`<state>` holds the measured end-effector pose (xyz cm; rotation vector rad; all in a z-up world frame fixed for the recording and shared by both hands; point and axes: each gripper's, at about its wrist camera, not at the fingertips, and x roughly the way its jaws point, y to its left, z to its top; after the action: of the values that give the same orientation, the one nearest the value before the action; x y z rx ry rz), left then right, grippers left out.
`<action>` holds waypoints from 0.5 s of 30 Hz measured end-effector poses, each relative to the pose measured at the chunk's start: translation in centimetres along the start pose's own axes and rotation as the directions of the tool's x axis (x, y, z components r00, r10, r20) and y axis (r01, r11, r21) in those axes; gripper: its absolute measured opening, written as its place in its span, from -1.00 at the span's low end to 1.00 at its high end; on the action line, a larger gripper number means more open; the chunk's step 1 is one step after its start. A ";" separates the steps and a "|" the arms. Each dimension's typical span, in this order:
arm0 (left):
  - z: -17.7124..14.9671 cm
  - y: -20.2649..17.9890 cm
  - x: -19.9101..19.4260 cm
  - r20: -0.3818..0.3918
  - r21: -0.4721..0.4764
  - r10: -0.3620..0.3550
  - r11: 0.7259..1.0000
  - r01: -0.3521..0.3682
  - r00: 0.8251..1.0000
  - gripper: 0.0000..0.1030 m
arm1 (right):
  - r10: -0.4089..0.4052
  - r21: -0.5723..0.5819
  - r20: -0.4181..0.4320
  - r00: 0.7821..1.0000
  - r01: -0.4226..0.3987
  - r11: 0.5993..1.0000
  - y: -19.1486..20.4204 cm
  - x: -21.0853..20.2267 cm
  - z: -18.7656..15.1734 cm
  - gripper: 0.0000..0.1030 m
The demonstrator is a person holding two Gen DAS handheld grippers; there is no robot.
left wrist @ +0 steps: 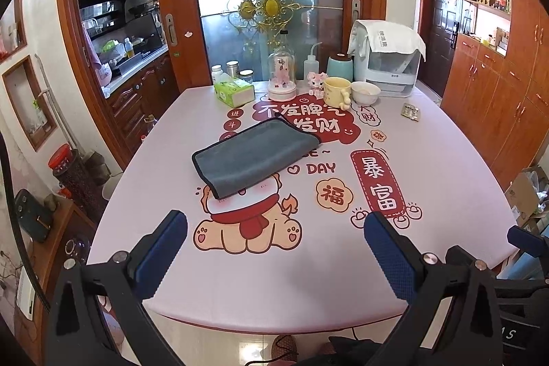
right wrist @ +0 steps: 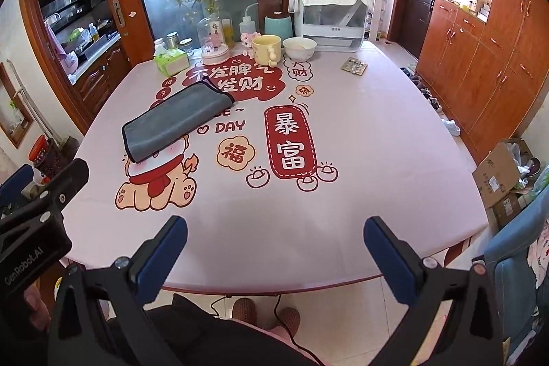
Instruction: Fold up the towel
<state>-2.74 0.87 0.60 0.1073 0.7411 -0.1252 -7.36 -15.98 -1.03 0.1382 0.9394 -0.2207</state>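
A grey towel (left wrist: pixel 255 155) with dark edging lies folded flat on the pink printed table (left wrist: pixel 446 167), left of centre. It also shows in the right wrist view (right wrist: pixel 176 121). My left gripper (left wrist: pixel 276 230) is open and empty, held above the table's near edge, well short of the towel. My right gripper (right wrist: pixel 276 235) is open and empty, above the near edge, to the right of the towel. The left gripper's body (right wrist: pixel 37 215) shows at the left of the right wrist view.
Along the table's far edge stand a tissue box (left wrist: pixel 235 90), a glass dome (left wrist: pixel 282 74), a yellow mug (left wrist: pixel 338 91), a white bowl (left wrist: pixel 365 91) and a covered white appliance (left wrist: pixel 389 57). A blister pack (left wrist: pixel 410 111) lies at the right. Wooden cabinets (right wrist: pixel 487 57) and cardboard boxes (right wrist: pixel 504 180) are at the right.
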 end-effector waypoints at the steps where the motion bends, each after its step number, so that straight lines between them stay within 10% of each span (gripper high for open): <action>1: 0.0 -0.1 0.0 -0.001 -0.001 0.001 1.000 -0.001 1.000 0.99 | 0.000 0.000 0.000 1.000 0.000 1.000 0.0 0.0 0.0 1.00; 15: 0.0 -0.1 0.3 -0.008 0.004 -0.003 1.000 0.003 1.000 0.99 | 0.000 0.005 -0.016 1.000 0.000 1.000 0.3 0.7 -0.4 1.00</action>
<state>-2.47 0.75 0.38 0.1106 0.7487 -0.1292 -7.19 -15.73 -1.81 0.1450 0.9548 -0.2228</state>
